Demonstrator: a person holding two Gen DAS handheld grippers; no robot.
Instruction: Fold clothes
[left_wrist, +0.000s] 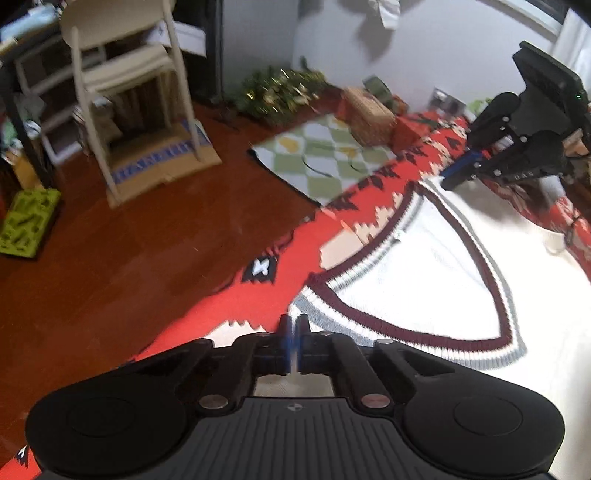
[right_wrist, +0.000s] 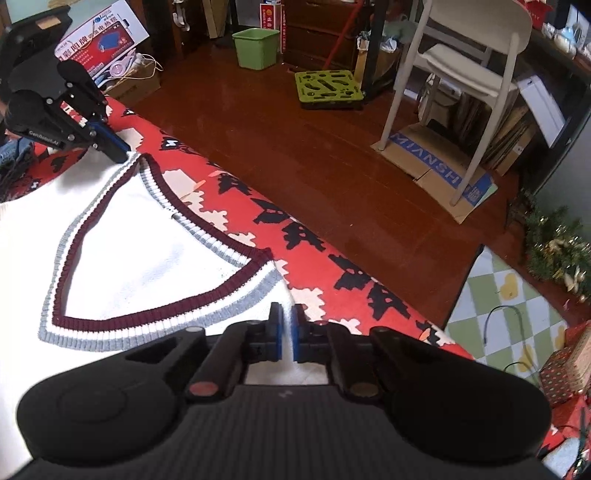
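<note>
Left wrist view: my left gripper (left_wrist: 294, 341) has its jaws nearly closed, blue pads a sliver apart, and they seem to pinch the shoulder edge of the white V-neck sweater (left_wrist: 424, 266) just ahead of them; the cloth between the pads is blurred, so I cannot tell for sure. Right wrist view: my right gripper (right_wrist: 284, 332) has its jaws slightly parted at the other shoulder; whether cloth sits in the gap I cannot tell.

The sweater lies spread flat on the red patterned cover (right_wrist: 332, 273), neckline open between my two jaws, body running back beneath them. Sleeves and hem are out of view.

Judgement: no fold shows in the visible part. With both shoulders at my jaws, this fits either squaring the garment or raising the collar end for a fold.
</note>
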